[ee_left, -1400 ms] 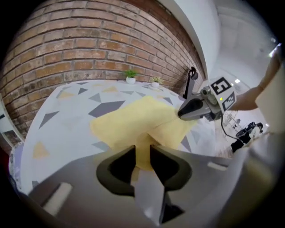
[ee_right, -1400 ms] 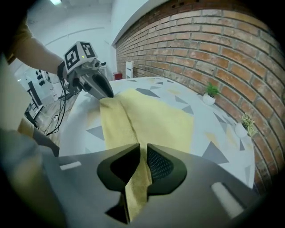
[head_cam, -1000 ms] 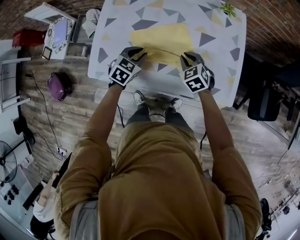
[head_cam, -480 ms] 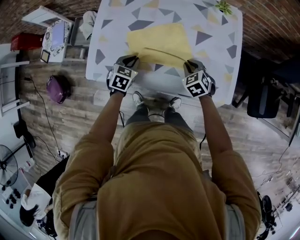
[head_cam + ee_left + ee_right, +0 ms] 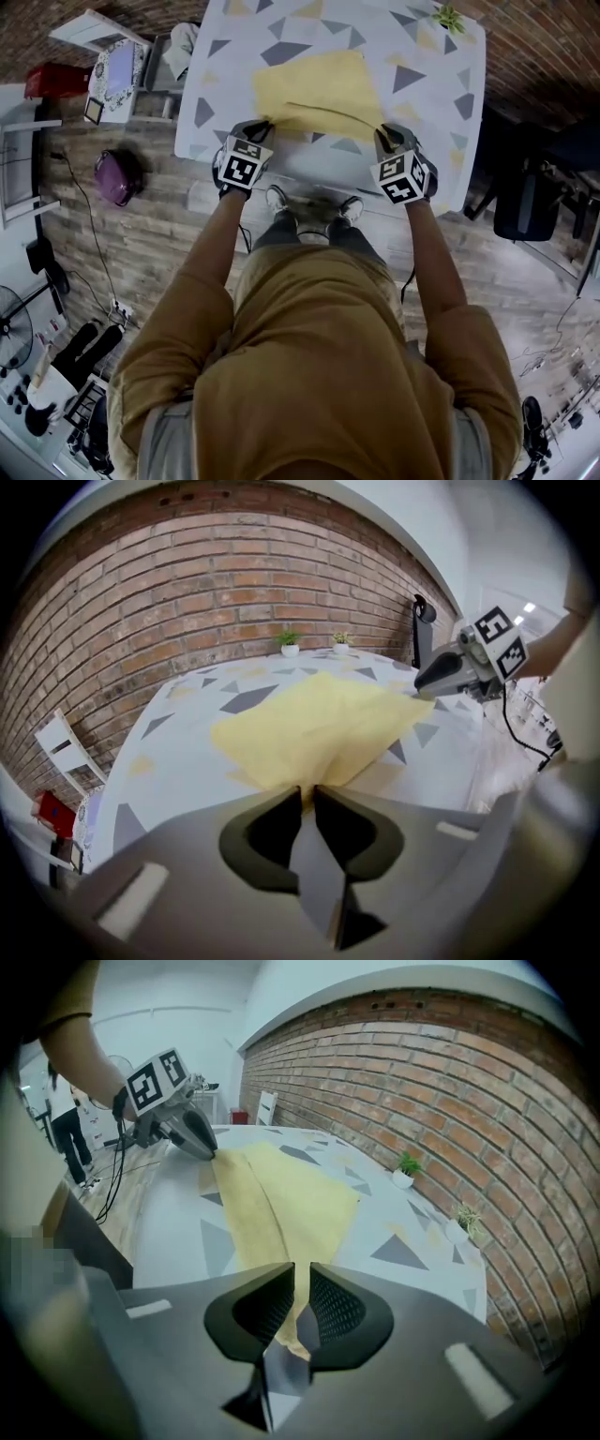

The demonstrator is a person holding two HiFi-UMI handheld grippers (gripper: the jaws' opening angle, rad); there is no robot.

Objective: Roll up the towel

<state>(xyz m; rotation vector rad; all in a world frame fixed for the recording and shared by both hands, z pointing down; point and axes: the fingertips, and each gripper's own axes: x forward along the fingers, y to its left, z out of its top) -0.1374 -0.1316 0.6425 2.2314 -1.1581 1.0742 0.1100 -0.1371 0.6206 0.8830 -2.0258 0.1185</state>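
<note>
A pale yellow towel [image 5: 319,90] lies spread on the white table with grey and yellow triangles [image 5: 427,112]. My left gripper [image 5: 259,127] is shut on the towel's near left corner [image 5: 302,778]. At the other near corner my right gripper [image 5: 385,133] is shut on the cloth, which passes between its pads [image 5: 298,1290]. The near edge runs taut between the two grippers, with a fold line across the towel [image 5: 251,1206] just behind it. From the left gripper view the right gripper [image 5: 424,682] shows at the towel's far corner; the right gripper view shows the left gripper [image 5: 208,1152] likewise.
Small potted plants [image 5: 456,16] stand at the table's far edge by the brick wall [image 5: 225,592]. A white chair [image 5: 122,66] and a purple bag [image 5: 117,172] are on the wooden floor at the left. A dark chair [image 5: 527,202] stands at the right. A person [image 5: 67,1124] stands in the background.
Both grippers have drawn back toward me along the table, pulling the towel's near edge with them. The left gripper has also rolled and sunk a little.
</note>
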